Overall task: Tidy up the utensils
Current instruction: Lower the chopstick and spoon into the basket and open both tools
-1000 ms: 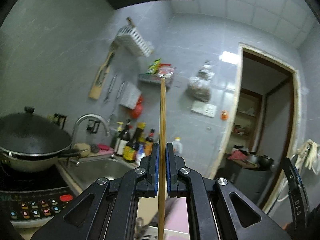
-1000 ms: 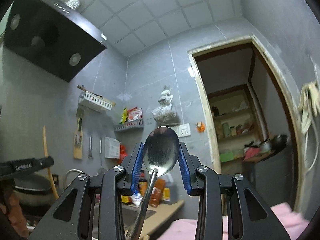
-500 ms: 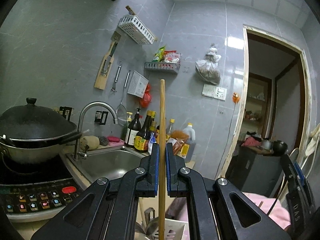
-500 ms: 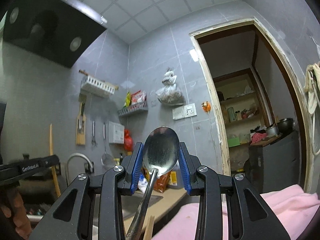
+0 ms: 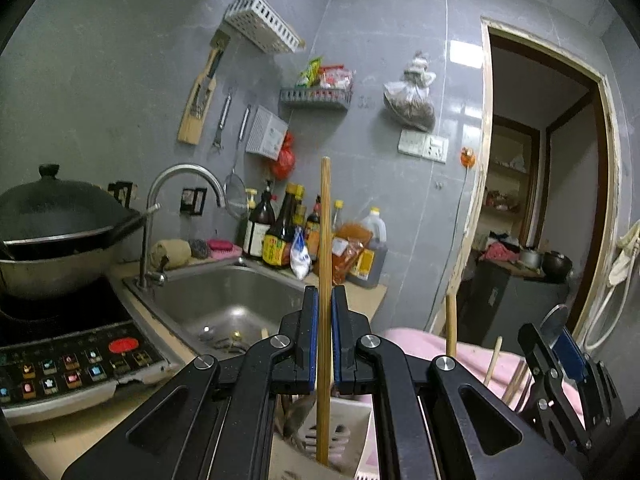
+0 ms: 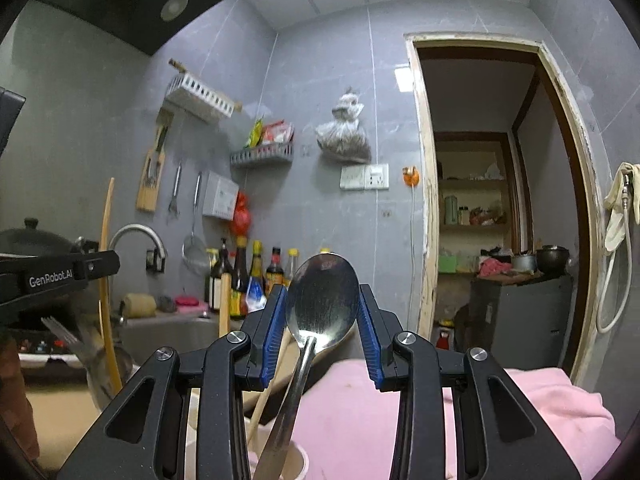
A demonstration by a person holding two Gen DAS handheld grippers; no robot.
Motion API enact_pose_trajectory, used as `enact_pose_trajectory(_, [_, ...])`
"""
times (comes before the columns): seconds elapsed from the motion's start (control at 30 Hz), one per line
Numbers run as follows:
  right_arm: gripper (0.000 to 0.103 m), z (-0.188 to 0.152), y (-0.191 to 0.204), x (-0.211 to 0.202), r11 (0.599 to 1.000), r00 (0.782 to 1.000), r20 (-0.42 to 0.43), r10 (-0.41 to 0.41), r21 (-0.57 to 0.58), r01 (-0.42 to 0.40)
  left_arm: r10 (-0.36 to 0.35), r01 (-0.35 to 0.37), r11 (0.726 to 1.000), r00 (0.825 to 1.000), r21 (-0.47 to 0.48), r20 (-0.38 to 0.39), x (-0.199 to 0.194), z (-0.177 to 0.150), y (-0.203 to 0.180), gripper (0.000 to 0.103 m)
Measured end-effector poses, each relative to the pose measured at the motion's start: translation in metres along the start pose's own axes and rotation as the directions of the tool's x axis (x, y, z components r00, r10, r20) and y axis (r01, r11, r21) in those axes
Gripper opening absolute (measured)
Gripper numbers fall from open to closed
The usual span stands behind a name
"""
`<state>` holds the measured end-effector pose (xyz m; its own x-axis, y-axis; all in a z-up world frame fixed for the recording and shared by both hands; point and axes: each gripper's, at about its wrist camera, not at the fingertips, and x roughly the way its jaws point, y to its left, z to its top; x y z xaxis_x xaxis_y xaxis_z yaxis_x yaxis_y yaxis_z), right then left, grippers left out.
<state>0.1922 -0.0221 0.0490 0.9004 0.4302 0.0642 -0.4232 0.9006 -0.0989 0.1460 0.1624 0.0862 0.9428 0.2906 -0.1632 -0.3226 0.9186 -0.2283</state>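
My left gripper (image 5: 324,320) is shut on a long wooden chopstick (image 5: 324,216) that stands upright. Its lower end reaches down into a white utensil holder (image 5: 362,432) just below the jaws. My right gripper (image 6: 323,320) is shut on a metal spoon (image 6: 322,300), the bowl upward between the blue pads. The spoon's handle slants down into a pale cup (image 6: 298,460) that also holds a wooden stick (image 6: 270,388). In the right wrist view the left gripper (image 6: 60,272) shows at the left edge with its chopstick (image 6: 106,280).
A steel sink (image 5: 224,308) with a curved tap (image 5: 176,176) lies ahead, sauce bottles (image 5: 276,232) behind it. A lidded wok (image 5: 56,224) sits on an induction cooker (image 5: 68,356) at left. A pink cloth (image 6: 400,420) covers the right, beside an open doorway (image 6: 492,208).
Both grippers have sunk, so the sink, counter and pink cloth have risen into view. The holder now shows under the left jaws with the chopstick's end in it. Both grips are unchanged.
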Motion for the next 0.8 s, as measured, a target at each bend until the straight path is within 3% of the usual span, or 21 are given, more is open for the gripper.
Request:
enact_pose_trajectory(0.17, [0.033, -0.004, 0.004, -0.002, 1.000, 0.999, -0.041, 0.010, -0.022, -0.011, -0.039, 0.039, 0.999, 0.994, 0.003, -0.104, 0.006, -0.006, 0.000, 0.004])
enact_pose_trajectory(0.3, [0.040, -0.004, 0.002, -0.007, 1.000, 0.998, -0.060, 0.020, -0.016, -0.021, -0.071, 0.070, 0.998, 0.984, -0.010, -0.165, 0.007, -0.011, 0.002, 0.004])
enact_pose_trajectory(0.6, [0.051, 0.002, -0.007, -0.025, 1.000, 0.997, -0.069, 0.017, 0.008, -0.017, -0.100, 0.105, 0.994, 0.976, 0.018, -0.194, -0.006, -0.013, -0.006, 0.007])
enact_pose_trajectory(0.67, [0.059, 0.005, -0.011, -0.029, 1.000, 0.998, -0.069, 0.001, 0.013, -0.001, -0.101, 0.109, 0.993, 0.976, 0.032, -0.193, -0.009, -0.013, -0.009, 0.011])
enact_pose_trajectory(0.7, [0.066, 0.006, -0.013, -0.031, 1.000, 0.998, -0.069, -0.006, 0.018, 0.007, -0.100, 0.108, 0.994, 0.976, 0.035, -0.191, -0.010, -0.013, -0.010, 0.016])
enact_pose_trajectory(0.8, [0.070, 0.009, -0.021, -0.038, 0.999, 0.997, -0.067, -0.032, 0.038, 0.035, -0.107, 0.114, 0.993, 0.980, 0.036, -0.171, -0.015, -0.013, -0.013, 0.036])
